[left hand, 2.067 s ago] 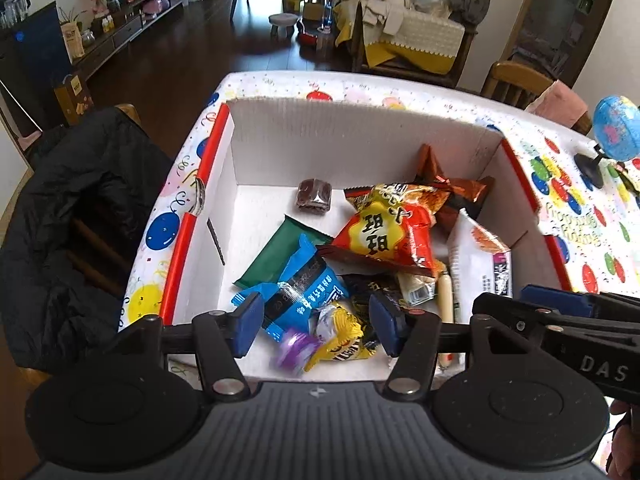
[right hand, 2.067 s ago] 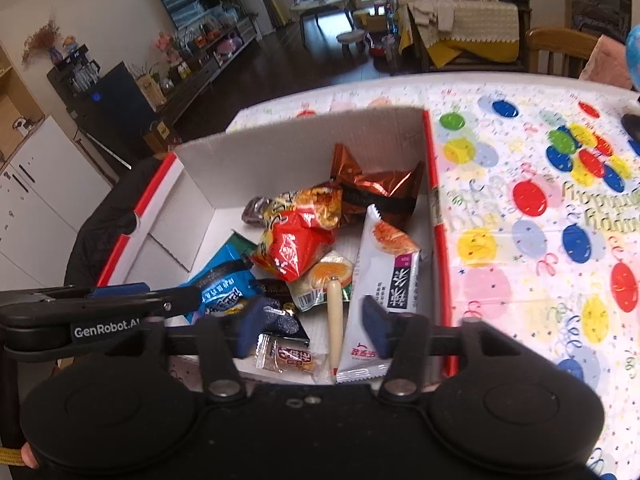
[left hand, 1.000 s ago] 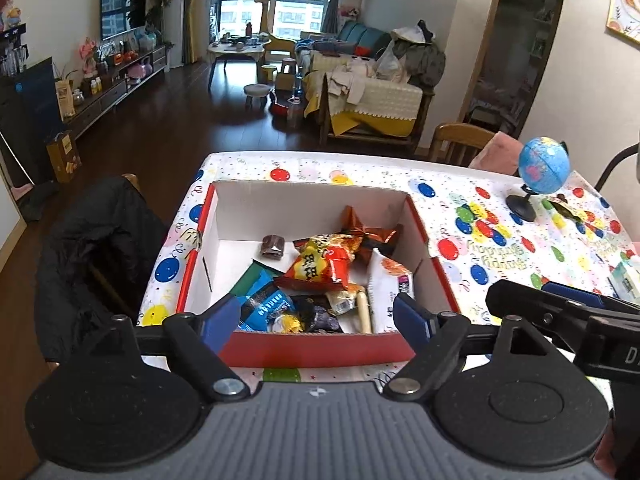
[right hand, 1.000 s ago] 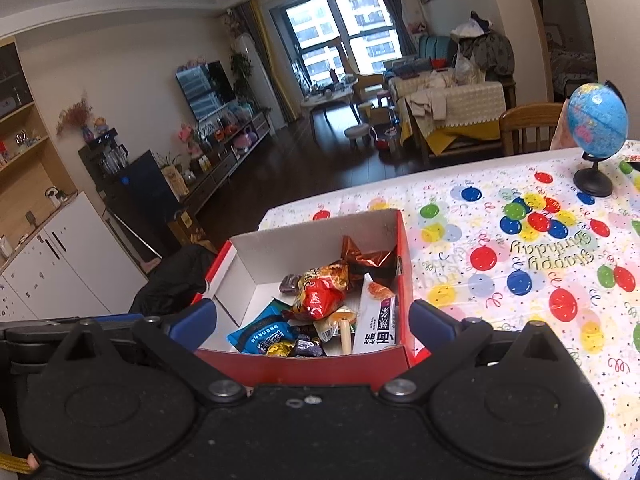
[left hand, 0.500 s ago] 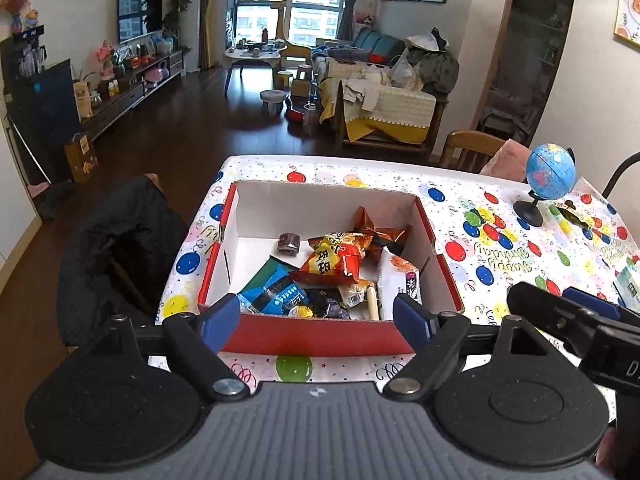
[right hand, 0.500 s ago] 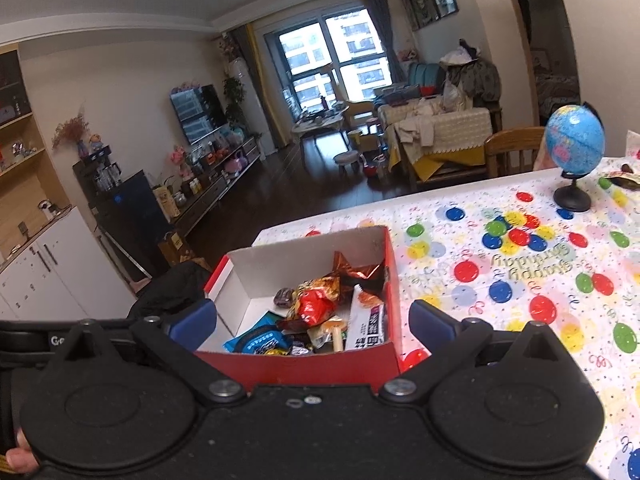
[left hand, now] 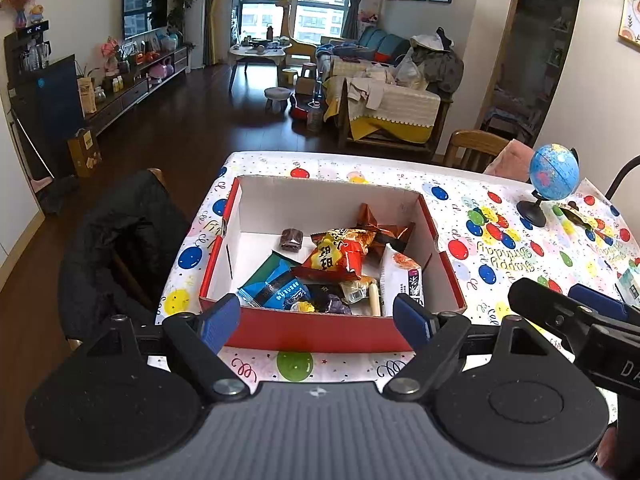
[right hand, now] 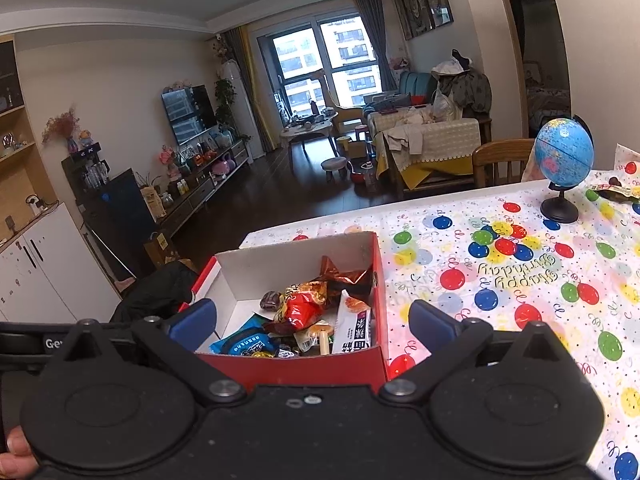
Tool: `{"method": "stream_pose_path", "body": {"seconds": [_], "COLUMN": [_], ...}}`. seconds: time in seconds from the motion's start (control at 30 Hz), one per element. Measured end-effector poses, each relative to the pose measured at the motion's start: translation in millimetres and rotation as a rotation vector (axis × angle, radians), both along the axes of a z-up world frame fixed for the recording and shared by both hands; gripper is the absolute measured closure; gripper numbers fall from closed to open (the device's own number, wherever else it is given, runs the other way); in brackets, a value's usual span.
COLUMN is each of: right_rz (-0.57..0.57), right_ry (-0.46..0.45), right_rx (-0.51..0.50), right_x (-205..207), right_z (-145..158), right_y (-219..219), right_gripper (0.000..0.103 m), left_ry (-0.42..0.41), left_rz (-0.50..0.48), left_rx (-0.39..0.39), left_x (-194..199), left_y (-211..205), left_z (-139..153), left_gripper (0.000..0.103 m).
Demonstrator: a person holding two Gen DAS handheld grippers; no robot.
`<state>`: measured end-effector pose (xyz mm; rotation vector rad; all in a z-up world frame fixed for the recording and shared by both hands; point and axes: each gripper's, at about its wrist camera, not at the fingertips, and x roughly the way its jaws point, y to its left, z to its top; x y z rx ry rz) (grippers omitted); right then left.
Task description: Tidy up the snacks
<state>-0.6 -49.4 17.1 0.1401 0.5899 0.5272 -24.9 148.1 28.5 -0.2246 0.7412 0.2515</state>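
Observation:
A red cardboard box [left hand: 316, 332] [right hand: 296, 368] with white inner walls stands on the balloon tablecloth. It holds several snacks: a red-orange bag [left hand: 340, 258] [right hand: 298, 308], a blue packet [left hand: 276, 290] [right hand: 244, 344], a white packet [left hand: 402, 276] [right hand: 354, 326], a copper foil pack [left hand: 378, 226] and a small brown sweet [left hand: 291, 239]. My left gripper [left hand: 316, 322] is open, held back from the box's near wall with nothing between its fingers. My right gripper [right hand: 312, 326] is open too, empty, above the box's near right corner.
A small blue globe [left hand: 554, 178] [right hand: 564, 160] stands at the table's far right, with a wrapper [right hand: 614, 192] beside it. A chair draped with a black jacket [left hand: 116, 248] sits at the table's left edge. A wooden chair [right hand: 502, 160] is behind the table.
Both grippers have pulled back and up from inside the box and opened wider. The snacks have stayed in the box.

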Motion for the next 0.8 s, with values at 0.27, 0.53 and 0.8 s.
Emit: {"method": "stream_pose_path", "body": {"seconds": [0.27,0.53,0.8], "right_rz": [-0.018,-0.029,-0.026], "right_ry": [0.004,-0.001,-0.006], "right_rx": [-0.014,-0.031,-0.039], "right_x": [1,2,2], "right_z": [-1,-1,0], "right_y": [0,1,1], "right_gripper": [0.000,0.000,0.000], "left_ry": [-0.012,-0.061,-0.077], "left_rz": [0.001,-0.021,-0.029], "left_rx": [0.007,0.019,0.026], "left_x": [-1,-9,-14], "left_y": [0,-2,-4], "left_z": [0,7,11], "left_gripper": [0.019,0.019,0.019]}}
